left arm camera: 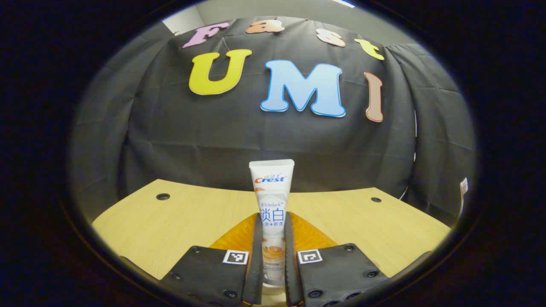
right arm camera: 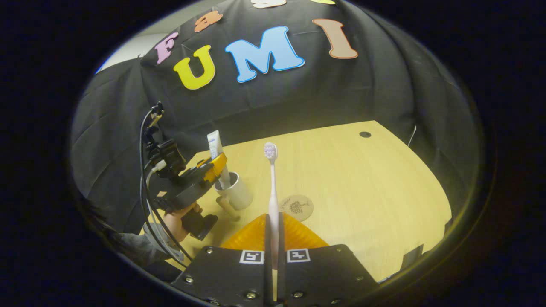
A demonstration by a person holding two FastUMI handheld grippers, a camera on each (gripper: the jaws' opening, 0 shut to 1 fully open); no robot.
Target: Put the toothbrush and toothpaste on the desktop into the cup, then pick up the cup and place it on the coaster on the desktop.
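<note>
My left gripper point(left arm camera: 273, 221) is shut on a white toothpaste tube point(left arm camera: 272, 187), which stands upright with its flat end up. In the right gripper view the same left gripper point(right arm camera: 213, 166), held by a hand point(right arm camera: 179, 221), keeps the toothpaste tube point(right arm camera: 214, 145) with its lower end inside a pale cup point(right arm camera: 236, 194) that has a wooden handle. My right gripper point(right arm camera: 273, 221) is shut on a pale pink toothbrush point(right arm camera: 272, 187), held upright with the bristle head on top, above the table to the right of the cup. A round wooden coaster point(right arm camera: 297, 207) lies just right of the cup.
The light wooden desktop point(right arm camera: 362, 183) stretches to the right of the coaster, with a small dark hole point(right arm camera: 364, 134) near its far edge. Two more holes point(left arm camera: 162, 196) point(left arm camera: 376, 199) show near the back. Black cloth walls close the booth behind. Cables hang from the left gripper.
</note>
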